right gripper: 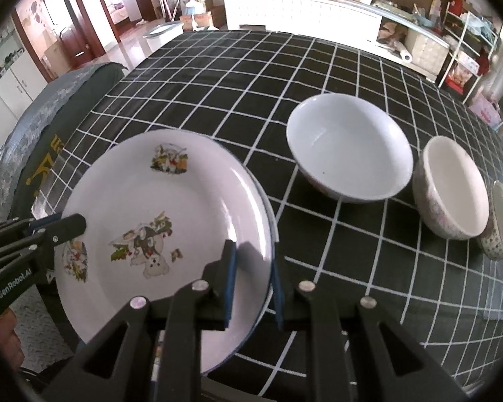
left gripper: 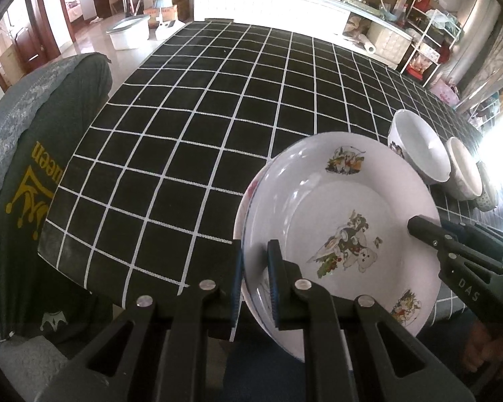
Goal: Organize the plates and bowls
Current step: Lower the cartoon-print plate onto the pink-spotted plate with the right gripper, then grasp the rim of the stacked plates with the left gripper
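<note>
Between both sets of jaws you've got the cartoon plate [right gripper: 157,221] pinched by opposite rims, sitting on another plate [left gripper: 243,201] at the surface's [left gripper: 184,117] near edge, while three bowls [right gripper: 348,147] alongside aren't nested yet.

Two plates are stacked between the grippers: a white plate with cartoon prints [right gripper: 171,201] on top, and a second plate's rim [left gripper: 243,207] showing beneath it. Three bowls stand beyond and right of the right gripper: a white bowl [right gripper: 348,150], a speckled bowl [right gripper: 452,191] and a small patterned bowl [right gripper: 501,227].
</note>
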The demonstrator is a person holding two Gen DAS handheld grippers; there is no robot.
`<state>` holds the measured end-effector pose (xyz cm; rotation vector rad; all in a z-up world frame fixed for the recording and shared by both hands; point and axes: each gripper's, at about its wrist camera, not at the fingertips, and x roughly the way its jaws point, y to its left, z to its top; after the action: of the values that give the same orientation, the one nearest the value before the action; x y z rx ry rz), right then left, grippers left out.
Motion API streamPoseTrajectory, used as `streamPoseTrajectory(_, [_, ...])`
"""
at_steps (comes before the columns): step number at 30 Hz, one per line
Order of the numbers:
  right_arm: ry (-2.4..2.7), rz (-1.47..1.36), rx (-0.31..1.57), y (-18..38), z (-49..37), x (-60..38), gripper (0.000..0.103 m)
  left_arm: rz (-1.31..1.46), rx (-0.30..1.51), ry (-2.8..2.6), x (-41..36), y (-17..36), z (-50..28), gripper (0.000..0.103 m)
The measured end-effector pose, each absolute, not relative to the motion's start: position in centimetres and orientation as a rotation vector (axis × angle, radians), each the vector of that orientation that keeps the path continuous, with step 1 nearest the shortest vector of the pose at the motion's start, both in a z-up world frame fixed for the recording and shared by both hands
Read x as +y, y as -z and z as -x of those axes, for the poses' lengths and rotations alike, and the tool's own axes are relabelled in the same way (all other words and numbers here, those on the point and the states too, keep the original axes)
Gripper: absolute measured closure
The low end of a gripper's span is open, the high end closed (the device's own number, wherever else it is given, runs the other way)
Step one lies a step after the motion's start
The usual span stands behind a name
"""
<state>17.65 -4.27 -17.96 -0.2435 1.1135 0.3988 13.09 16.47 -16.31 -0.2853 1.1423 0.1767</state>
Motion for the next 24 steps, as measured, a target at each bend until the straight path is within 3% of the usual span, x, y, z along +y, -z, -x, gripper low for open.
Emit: streamPoseTrajectory(24, [-0.336, 0.293, 1.156, 19.7, -17.7, -3.6, 0.075, 0.305, 1.158, -0.172, 15.9, 17.1, -13.4, 0.091])
